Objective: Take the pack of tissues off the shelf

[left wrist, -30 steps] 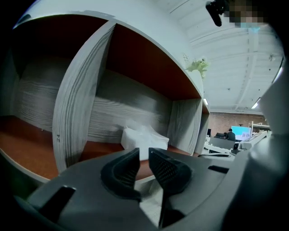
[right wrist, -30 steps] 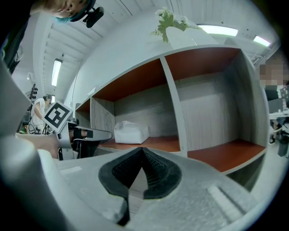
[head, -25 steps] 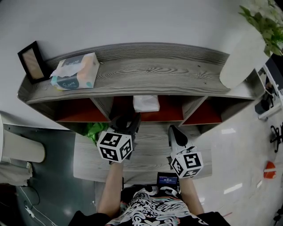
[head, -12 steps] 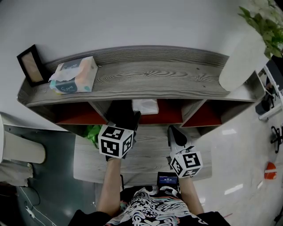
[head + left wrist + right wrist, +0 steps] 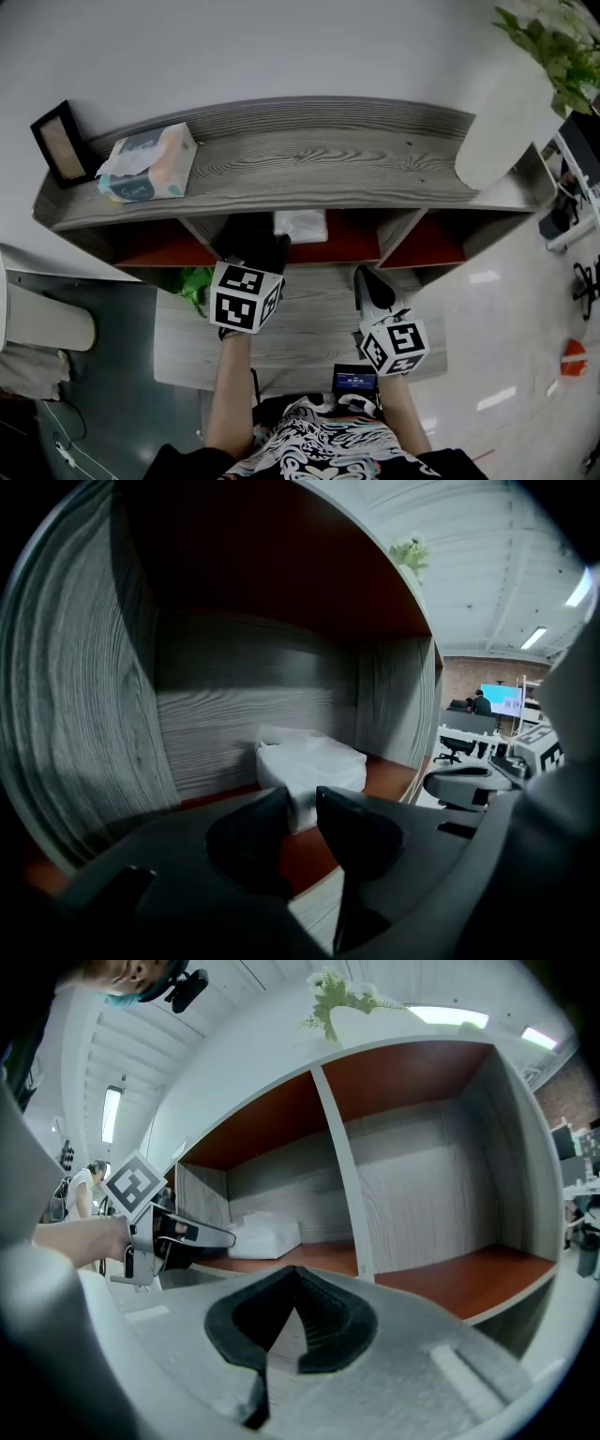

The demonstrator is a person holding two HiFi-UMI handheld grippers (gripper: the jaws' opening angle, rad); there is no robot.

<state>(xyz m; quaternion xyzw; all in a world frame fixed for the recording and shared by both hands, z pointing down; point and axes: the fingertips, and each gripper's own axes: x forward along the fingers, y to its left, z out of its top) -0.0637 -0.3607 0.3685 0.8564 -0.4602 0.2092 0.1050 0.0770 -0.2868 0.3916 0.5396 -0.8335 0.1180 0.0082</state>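
Note:
A white pack of tissues [image 5: 300, 225] lies in the middle cubby of the grey wooden shelf [image 5: 328, 159], on its red floor. My left gripper [image 5: 272, 246] reaches into that cubby, its tips hidden under the top board. In the left gripper view the pack [image 5: 309, 766] sits just beyond the left gripper [image 5: 302, 797]. Its jaws are closing with a narrow gap, and the pads do not press on the pack. My right gripper [image 5: 367, 279] hovers over the lower board, outside the cubbies. Seen in its own view, the right gripper [image 5: 298, 1277] is shut and empty.
A teal and orange tissue pack [image 5: 145, 164] and a black picture frame [image 5: 58, 141] stand on the shelf top at the left. A white vase with a plant [image 5: 497, 131] stands at the right end. Something green [image 5: 197, 279] lies under the left cubby.
My left gripper has moved forward, from in front of the shelf into the middle cubby toward the white pack. The right gripper has stayed where it was.

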